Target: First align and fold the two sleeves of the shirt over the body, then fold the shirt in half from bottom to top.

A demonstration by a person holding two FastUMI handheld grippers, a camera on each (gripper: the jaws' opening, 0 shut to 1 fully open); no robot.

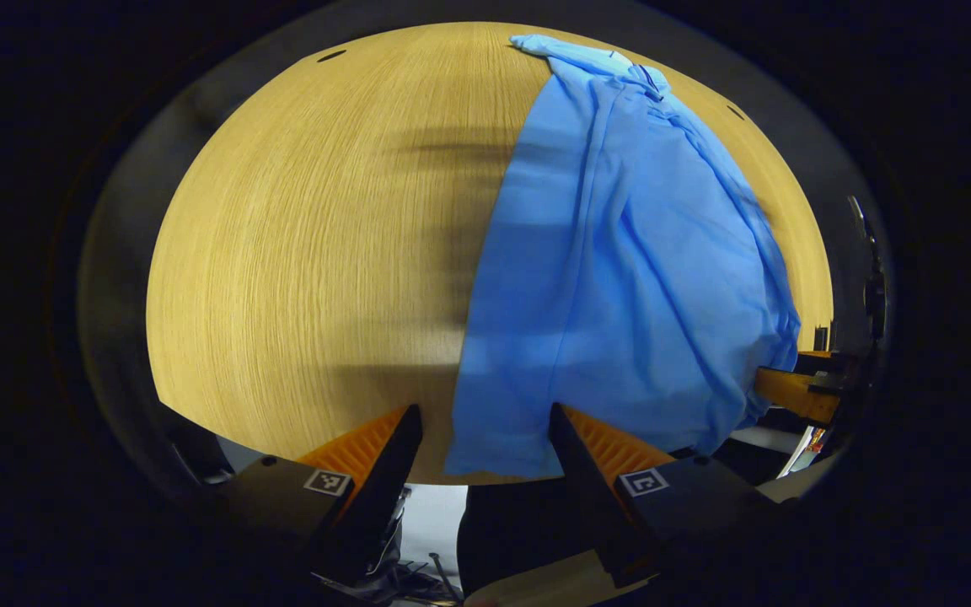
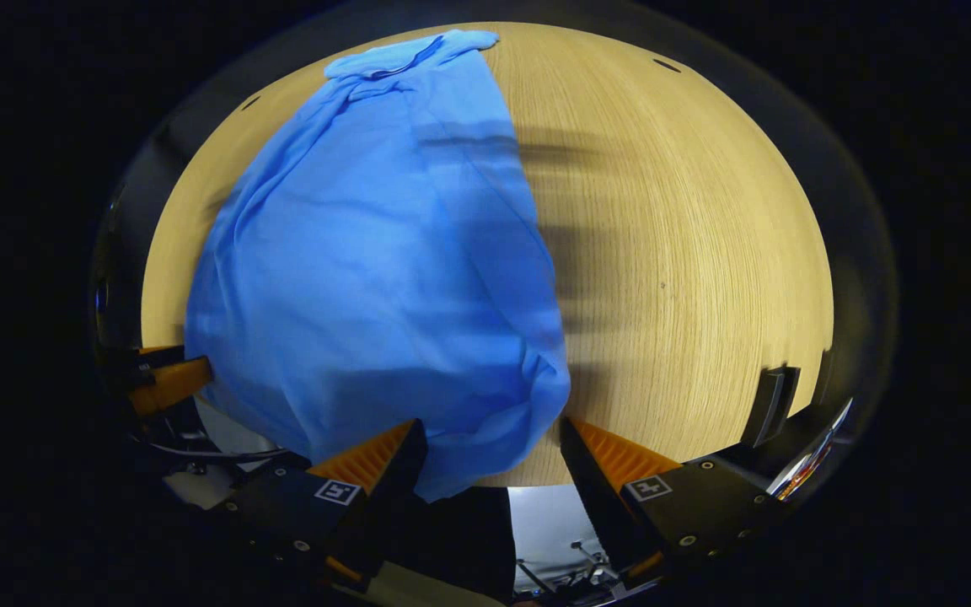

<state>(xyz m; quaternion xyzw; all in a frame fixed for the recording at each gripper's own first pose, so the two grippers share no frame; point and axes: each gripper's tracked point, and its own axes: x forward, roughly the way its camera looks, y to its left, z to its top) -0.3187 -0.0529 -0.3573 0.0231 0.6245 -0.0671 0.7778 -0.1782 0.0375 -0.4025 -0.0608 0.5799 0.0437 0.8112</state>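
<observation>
Shirt (image 1: 620, 278) lies on table (image 1: 300, 253), fingers (image 1: 397, 438) apart.

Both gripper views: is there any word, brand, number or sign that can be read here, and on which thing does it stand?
No readable word, brand or number.
Left gripper: square black-and-white marker tags on both finger mounts, patterns only, no text.
Right gripper: the same kind of marker tags, no text.
Blue shirt: no print or label visible.
Wooden table: plain grain, no marking.
Colourful object at the table's edge: too small and blurred to read.
</observation>
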